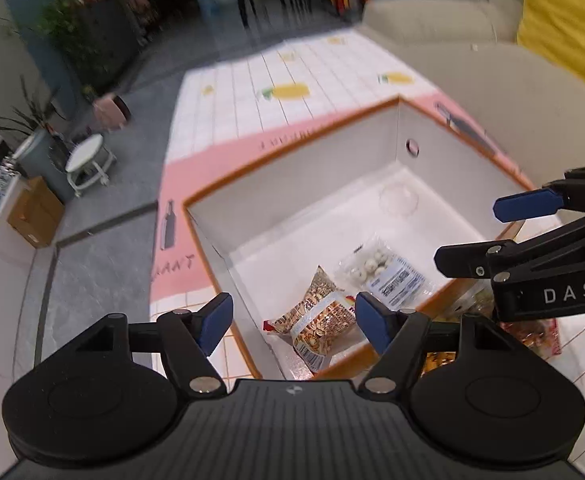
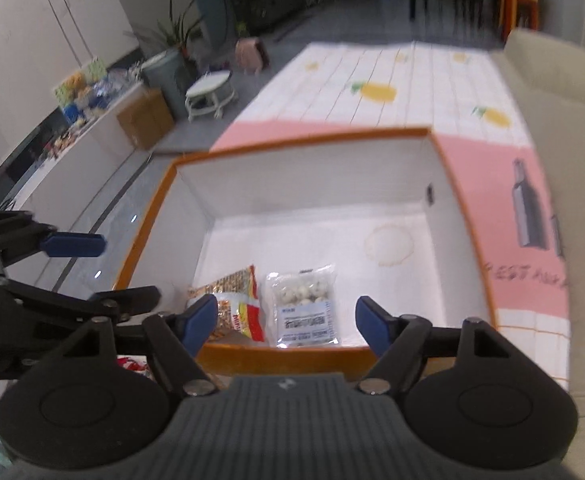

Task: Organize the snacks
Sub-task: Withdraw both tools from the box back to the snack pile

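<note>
An open box with an orange rim and white inside stands on the table. Two snack packs lie in its near end: a brown nut bag and a clear pack of white balls. My left gripper is open and empty, above the box's near corner. My right gripper is open and empty, above the box's near rim. More snack packs lie on the table outside the box, partly hidden by the right gripper. The left gripper also shows in the right wrist view.
The table has a tiled cloth with pink band and lemon prints. A beige sofa with a yellow cushion stands right of the table. On the floor at left are a white stool, a cardboard box and plants.
</note>
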`<state>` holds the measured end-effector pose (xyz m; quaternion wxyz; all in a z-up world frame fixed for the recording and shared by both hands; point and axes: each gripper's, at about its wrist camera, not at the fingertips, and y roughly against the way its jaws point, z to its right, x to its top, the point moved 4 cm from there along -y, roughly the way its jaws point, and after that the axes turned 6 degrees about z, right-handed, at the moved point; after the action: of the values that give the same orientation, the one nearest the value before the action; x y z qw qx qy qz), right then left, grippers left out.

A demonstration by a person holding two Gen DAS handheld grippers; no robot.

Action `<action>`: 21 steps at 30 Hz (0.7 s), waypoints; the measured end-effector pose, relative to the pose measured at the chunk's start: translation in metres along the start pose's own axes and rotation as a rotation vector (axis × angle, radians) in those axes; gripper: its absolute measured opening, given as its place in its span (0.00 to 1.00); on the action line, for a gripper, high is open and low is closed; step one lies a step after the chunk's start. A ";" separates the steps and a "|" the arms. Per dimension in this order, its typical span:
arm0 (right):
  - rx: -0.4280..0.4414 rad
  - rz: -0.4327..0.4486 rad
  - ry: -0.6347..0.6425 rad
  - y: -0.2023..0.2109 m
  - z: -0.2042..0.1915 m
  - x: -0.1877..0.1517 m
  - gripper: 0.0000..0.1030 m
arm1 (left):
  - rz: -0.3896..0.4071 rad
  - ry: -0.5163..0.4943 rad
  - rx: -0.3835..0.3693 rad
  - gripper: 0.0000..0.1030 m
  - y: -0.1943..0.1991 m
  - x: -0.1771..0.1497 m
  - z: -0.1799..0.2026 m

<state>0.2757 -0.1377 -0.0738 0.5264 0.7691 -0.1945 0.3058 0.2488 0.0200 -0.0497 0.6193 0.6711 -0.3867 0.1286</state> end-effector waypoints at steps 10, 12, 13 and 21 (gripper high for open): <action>-0.061 0.181 0.086 0.070 -0.013 -0.037 0.71 | 0.063 0.118 0.044 0.81 0.047 -0.047 0.005; -0.064 0.187 0.088 0.077 -0.013 -0.050 0.72 | 0.060 0.157 0.048 0.81 0.053 -0.059 0.003; -0.066 0.188 0.082 0.081 -0.012 -0.057 0.72 | 0.055 0.178 0.048 0.82 0.055 -0.065 0.002; -0.133 0.141 0.091 0.089 -0.005 -0.115 0.73 | -0.007 0.297 0.051 0.82 0.058 -0.107 0.000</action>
<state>0.1349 -0.1683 -0.0886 0.5619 0.7021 -0.2438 0.3632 0.1380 0.0627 -0.0768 0.6528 0.6616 -0.2853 0.2341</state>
